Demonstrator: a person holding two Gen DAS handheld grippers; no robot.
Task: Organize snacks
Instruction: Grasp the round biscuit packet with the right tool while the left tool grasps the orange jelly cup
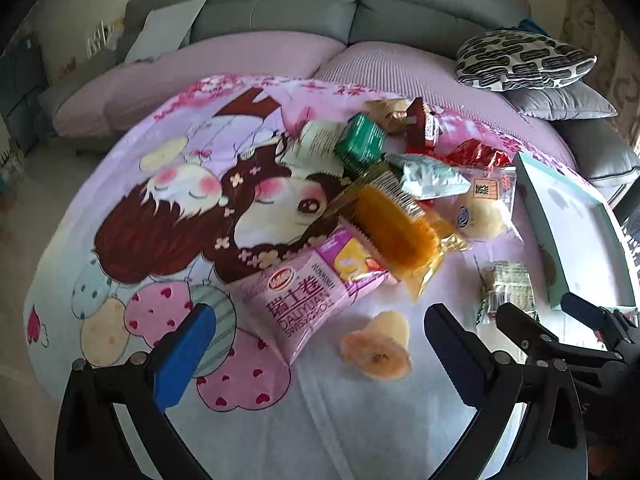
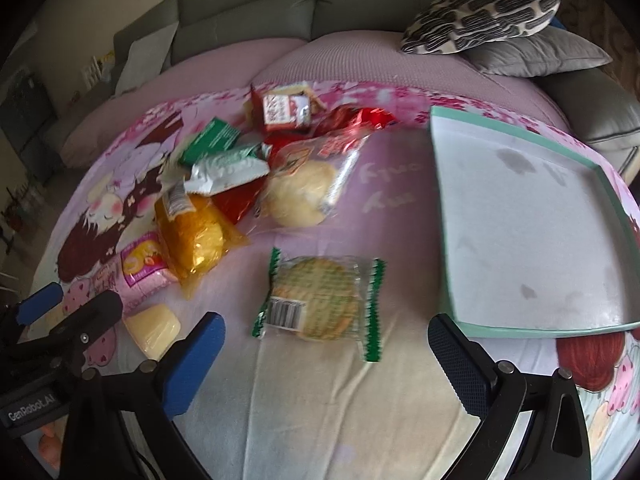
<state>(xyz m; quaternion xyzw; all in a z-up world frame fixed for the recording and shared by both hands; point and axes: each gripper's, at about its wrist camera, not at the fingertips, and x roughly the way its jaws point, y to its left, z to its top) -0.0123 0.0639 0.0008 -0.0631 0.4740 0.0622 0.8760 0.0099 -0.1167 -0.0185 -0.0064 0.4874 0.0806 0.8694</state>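
Green-edged biscuit packet (image 2: 320, 298) lies flat, long axis sideways.

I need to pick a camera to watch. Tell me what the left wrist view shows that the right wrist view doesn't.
Only left wrist: the whole pink Swiss roll pack and the gold wrapper.

Only right wrist: the tray's whole empty floor; left shows it edge-on.

Both: the green-edged biscuit, the orange cake, the round bun, and both grippers, left and right, open and empty.
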